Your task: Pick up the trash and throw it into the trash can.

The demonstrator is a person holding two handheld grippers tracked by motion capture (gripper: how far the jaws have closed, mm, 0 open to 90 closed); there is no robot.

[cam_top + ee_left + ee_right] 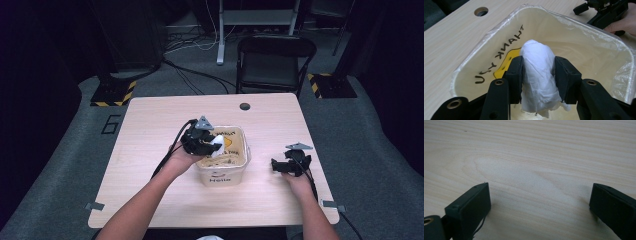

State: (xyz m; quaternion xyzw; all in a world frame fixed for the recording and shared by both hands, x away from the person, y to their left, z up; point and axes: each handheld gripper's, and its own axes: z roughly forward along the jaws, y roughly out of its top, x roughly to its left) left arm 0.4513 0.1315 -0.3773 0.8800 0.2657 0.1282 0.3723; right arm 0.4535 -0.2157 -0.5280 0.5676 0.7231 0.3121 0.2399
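From above, the left gripper [202, 140] holds a white wad [217, 144] over the bin [239, 165]. The right gripper [290, 164] rests on the table [150, 145], well apart.

The left gripper view shows both jaws squeezing the wad [537, 75]; its long side points straight down into the bin [584, 47]. Its bottom end is cut off.

In the right gripper view, the jaws stand wide, holding nothing.

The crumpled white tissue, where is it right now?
The crumpled white tissue is clamped in the left tool, just above the open lined bin at mid-table.
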